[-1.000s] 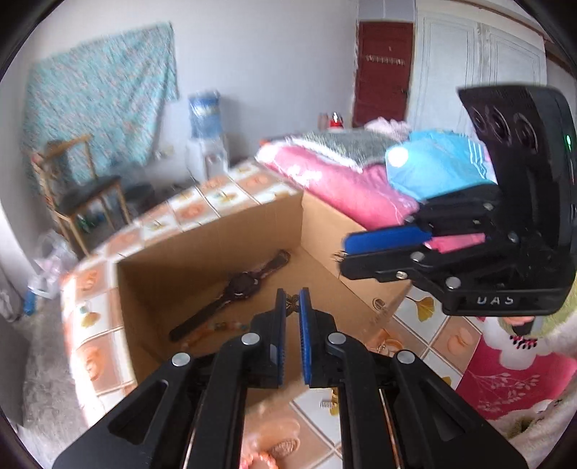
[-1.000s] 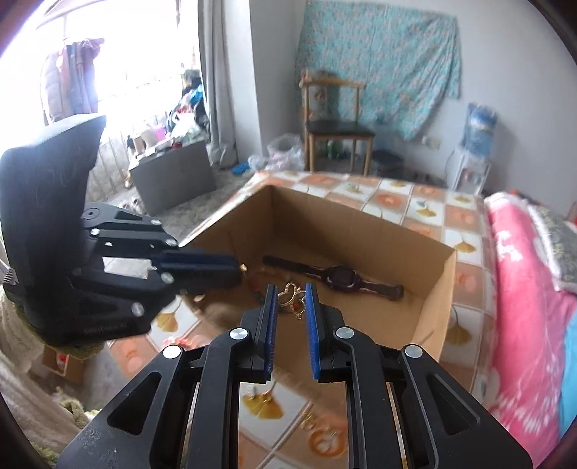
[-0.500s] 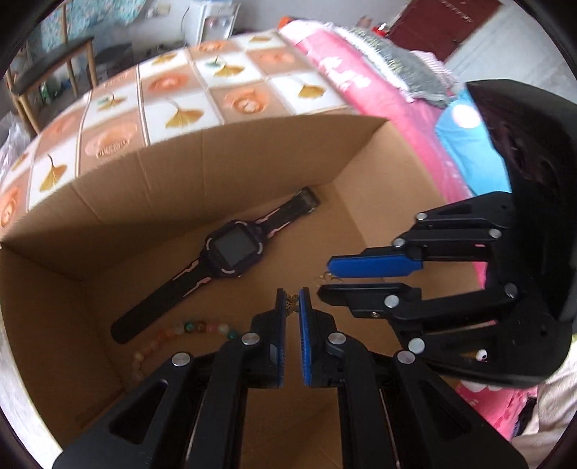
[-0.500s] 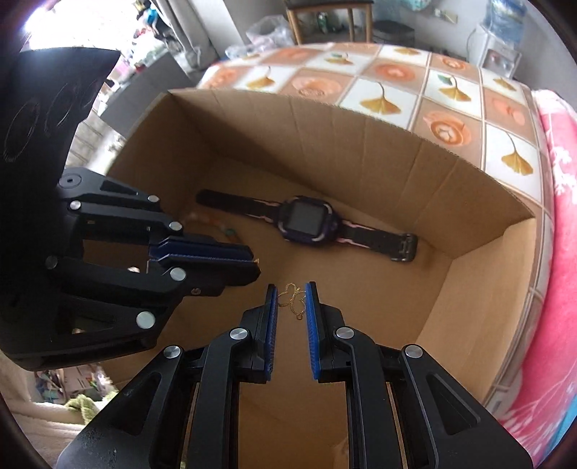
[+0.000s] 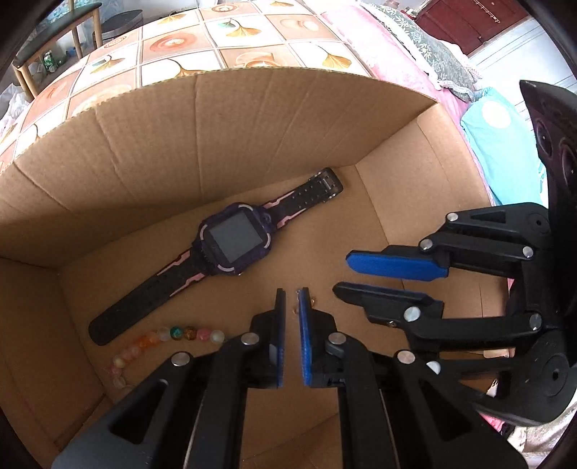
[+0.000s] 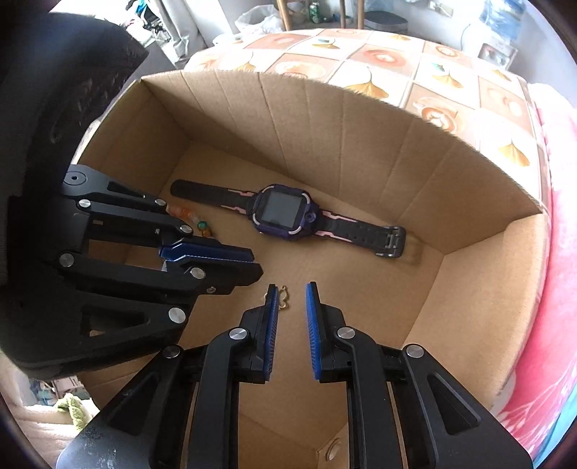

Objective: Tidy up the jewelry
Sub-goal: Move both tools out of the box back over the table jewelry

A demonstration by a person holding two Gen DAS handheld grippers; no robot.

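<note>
Tiled tabletop [image 5: 249, 25] with leaf and flower prints is carrying an open cardboard box [image 6: 360, 119], and we are working both grippers down inside it. Pink bedding [image 6: 555, 252] is lying along the box's right side.

On the box floor a purple and black smartwatch [image 5: 234, 243] is lying flat with its strap stretched out, and a string of pastel beads [image 5: 169, 337] is curling just beside the strap's lower end.

We are holding the right gripper [image 6: 292, 292] with its jaws parted to a moderate gap and clamping nothing; a small gold chain piece [image 6: 283, 297] is sitting on the cardboard just off the tip of its left finger, partly within the gap. We are holding the left gripper [image 5: 291, 294] with only a narrow slit between its pads; a glint of gold [image 5: 296, 308] is showing at that slit, yet we cannot tell whether the pads are pinching it or it is simply lying below them.

We are judging this as the set-down step for the gold piece: 2 items are already resting in the box and this looks like the 3rd. Next, we would be parting the left pads fully, lifting both grippers straight up so no link snags, and then reaching for whatever jewelry remains outside.
</note>
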